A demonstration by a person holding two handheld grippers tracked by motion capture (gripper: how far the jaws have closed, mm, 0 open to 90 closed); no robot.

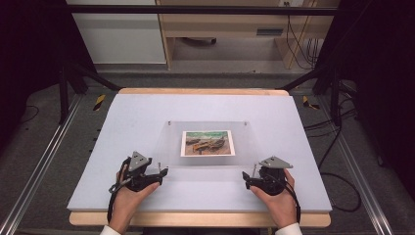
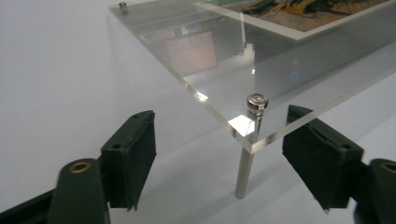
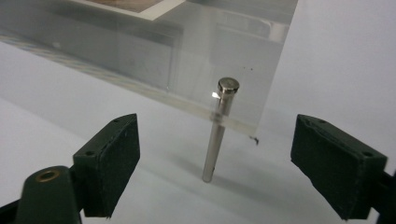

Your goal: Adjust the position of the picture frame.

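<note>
A clear acrylic plate (image 1: 244, 142) stands on thin metal pins over the pale table (image 1: 147, 112), with a small painted picture (image 1: 207, 143) lying at its middle. My left gripper (image 1: 164, 172) sits at the plate's near left corner. In the left gripper view that gripper (image 2: 226, 156) is open, its pads on either side of the corner pin (image 2: 245, 163) without touching it. My right gripper (image 1: 246, 177) is at the near right corner. It stands open (image 3: 224, 163) around the pin (image 3: 215, 140) there, well apart from it.
The table's wooden front edge (image 1: 195, 219) lies just behind my hands. Metal rails (image 1: 29, 181) run along both sides on the floor, with cables (image 1: 337, 147) at the right. Wooden furniture (image 1: 220, 29) stands beyond the far edge.
</note>
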